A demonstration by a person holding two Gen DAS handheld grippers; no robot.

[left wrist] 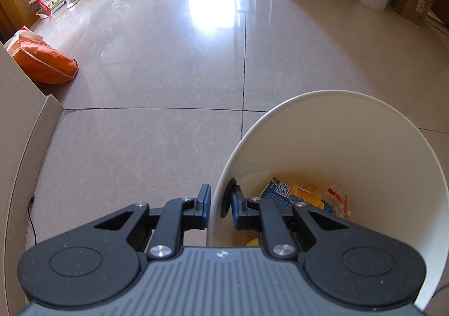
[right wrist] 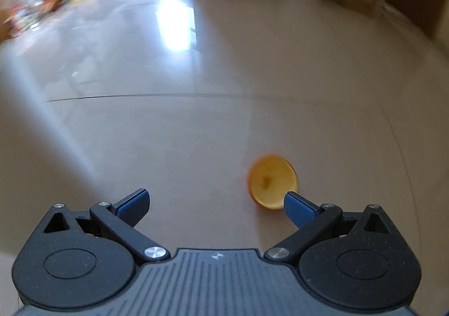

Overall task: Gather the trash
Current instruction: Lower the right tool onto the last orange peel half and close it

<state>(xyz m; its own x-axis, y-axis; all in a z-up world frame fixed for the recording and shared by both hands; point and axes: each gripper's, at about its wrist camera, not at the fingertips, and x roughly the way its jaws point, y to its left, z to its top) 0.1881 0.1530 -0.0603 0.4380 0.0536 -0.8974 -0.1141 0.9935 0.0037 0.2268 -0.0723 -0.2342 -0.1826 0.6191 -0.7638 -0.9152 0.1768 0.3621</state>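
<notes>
Left tool [left wrist: 220,205] clamped on the rim of one white bin [left wrist: 350,130], one finger inside, one outside. Bin holds one blue carton [left wrist: 276,192] plus wrappers. Right tool [right wrist: 216,205] spread wide, empty; one orange peel [right wrist: 270,182] on floor [right wrist: 168,133] just beyond its right finger.

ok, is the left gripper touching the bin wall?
Touching. Left wrist view: the left gripper is clamped on the white bin, one finger outside the wall, the other inside.
</notes>
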